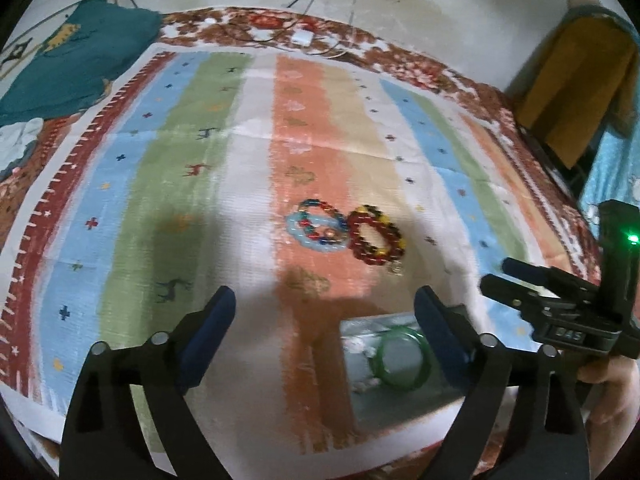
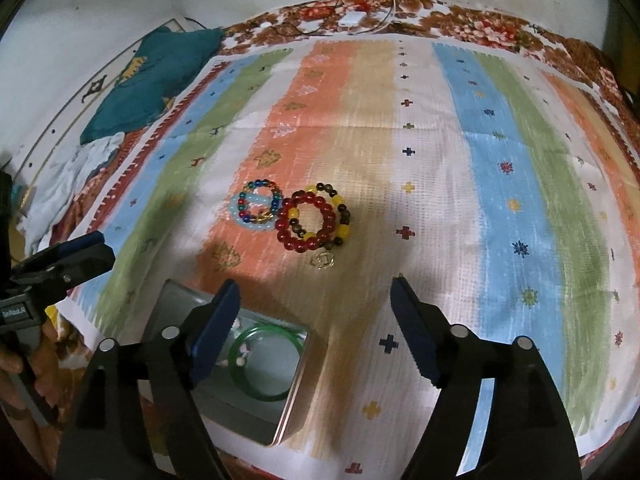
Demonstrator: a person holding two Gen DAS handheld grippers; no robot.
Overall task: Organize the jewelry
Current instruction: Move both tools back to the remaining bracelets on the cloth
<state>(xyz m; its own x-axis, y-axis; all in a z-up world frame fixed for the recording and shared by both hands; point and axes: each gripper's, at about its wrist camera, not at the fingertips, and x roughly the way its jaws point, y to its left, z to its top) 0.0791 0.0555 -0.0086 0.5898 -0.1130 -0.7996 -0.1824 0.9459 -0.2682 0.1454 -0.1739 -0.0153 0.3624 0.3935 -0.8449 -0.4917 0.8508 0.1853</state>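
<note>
Several bead bracelets lie together on the striped cloth: a multicoloured one (image 2: pixel 259 203) over a pale blue one (image 2: pixel 240 220), a red one (image 2: pixel 306 222) over a yellow-and-dark one (image 2: pixel 340 210), and a small gold ring (image 2: pixel 322 260). They also show in the left wrist view, the red bracelet (image 1: pixel 370 238) beside the multicoloured one (image 1: pixel 320 220). A metal tin (image 2: pixel 296 384) holds a green bangle (image 2: pixel 260 364), also seen in the left wrist view (image 1: pixel 400 360). My right gripper (image 2: pixel 314 312) is open and empty above the tin's edge. My left gripper (image 1: pixel 324 312) is open and empty.
A teal cushion (image 2: pixel 156 76) and white cloth (image 2: pixel 68 188) lie at the far left. A white charger with cables (image 2: pixel 352 18) sits at the far edge by the wall. An orange-brown cloth (image 1: pixel 580 80) hangs at the right. The striped cloth (image 2: pixel 500 200) covers a floral sheet.
</note>
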